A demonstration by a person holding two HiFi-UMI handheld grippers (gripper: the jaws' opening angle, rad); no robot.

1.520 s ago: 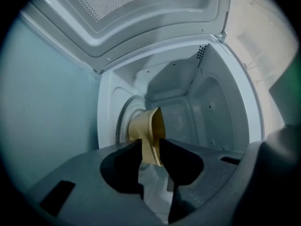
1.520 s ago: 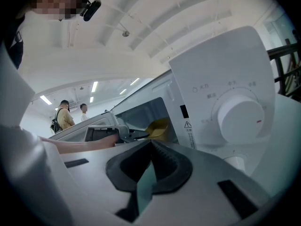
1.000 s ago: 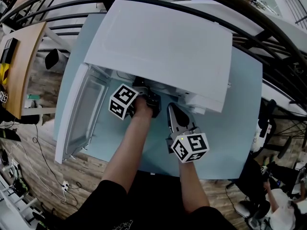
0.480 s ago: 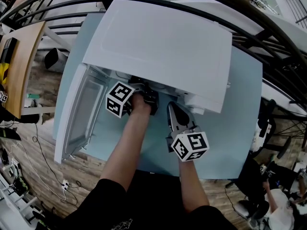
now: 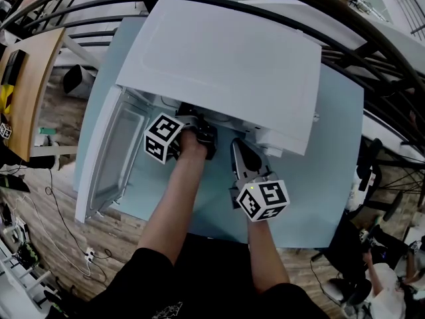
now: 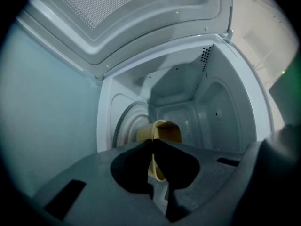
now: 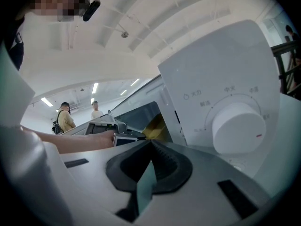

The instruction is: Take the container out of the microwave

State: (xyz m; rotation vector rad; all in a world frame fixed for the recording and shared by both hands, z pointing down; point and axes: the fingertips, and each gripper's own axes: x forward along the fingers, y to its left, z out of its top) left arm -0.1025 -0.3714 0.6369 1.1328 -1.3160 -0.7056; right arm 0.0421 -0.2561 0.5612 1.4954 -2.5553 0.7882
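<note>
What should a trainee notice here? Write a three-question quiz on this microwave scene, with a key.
1. True or false: the microwave door stands open.
2. What is the left gripper clamped on? A) the yellow container B) a plate C) nothing
3. Fill the blank: the right gripper, jaws together and empty, is outside the microwave, facing its white ____.

Key: 1 true; 2 A; 3 dial.
</note>
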